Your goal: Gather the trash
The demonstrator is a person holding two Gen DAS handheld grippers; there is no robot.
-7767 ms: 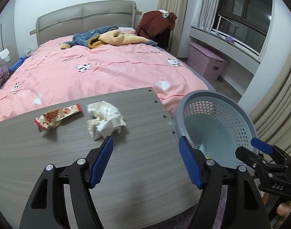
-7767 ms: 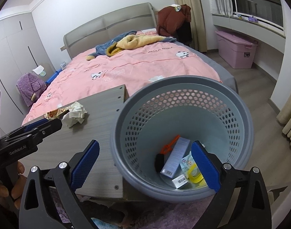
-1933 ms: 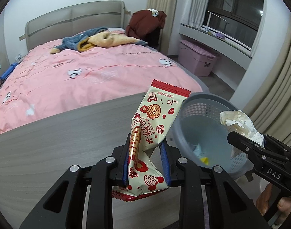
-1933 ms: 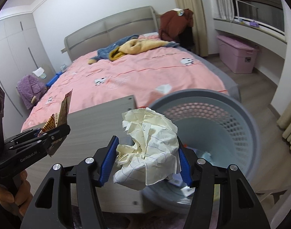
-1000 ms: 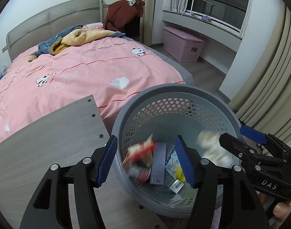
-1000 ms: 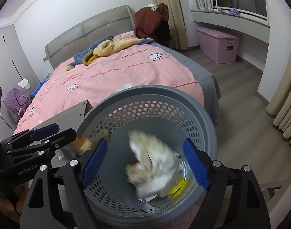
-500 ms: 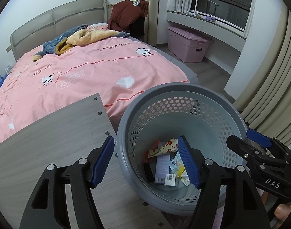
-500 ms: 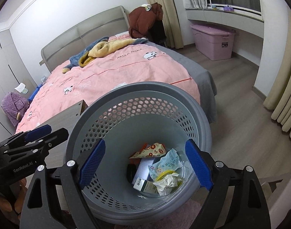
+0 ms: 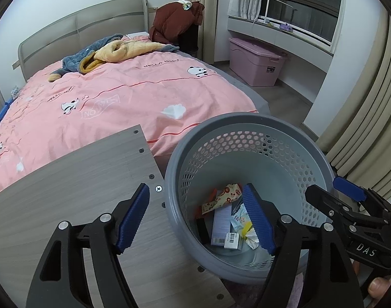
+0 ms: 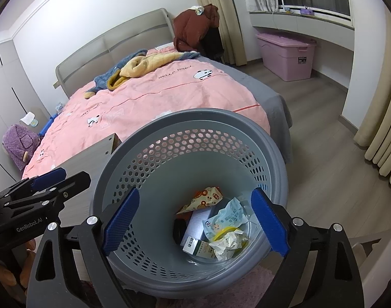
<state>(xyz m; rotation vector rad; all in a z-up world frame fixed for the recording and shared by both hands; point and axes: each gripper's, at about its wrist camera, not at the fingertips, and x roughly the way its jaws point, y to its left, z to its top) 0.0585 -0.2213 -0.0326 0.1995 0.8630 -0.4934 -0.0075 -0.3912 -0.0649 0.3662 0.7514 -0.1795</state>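
Observation:
A grey perforated basket [image 9: 249, 128] [image 10: 195, 118] stands on the floor beside the grey wooden board [image 9: 74, 177]. At its bottom lie the snack wrapper [image 9: 222, 197] [image 10: 203, 200], the crumpled paper [image 10: 227, 243] and several other bits of packaging. My left gripper [image 9: 198, 218] hangs over the basket's near-left rim, its jaws opening with nothing between them. My right gripper [image 10: 195, 220] hovers above the basket's mouth, its jaws also opening and empty. Each gripper shows at the edge of the other's view.
A bed with a pink cover [image 9: 113, 95] lies behind the board and basket, with a blue and yellow blanket [image 9: 110, 51] near the headboard. A pink storage box [image 9: 257, 64] stands under the window. Curtains [image 9: 362, 128] hang at the right. Wooden floor [image 10: 321, 159] stretches right of the basket.
The wrapper and the crumpled paper have fallen from the grippers and come to rest in the basket. Both pairs of jaws stand wider than a second ago.

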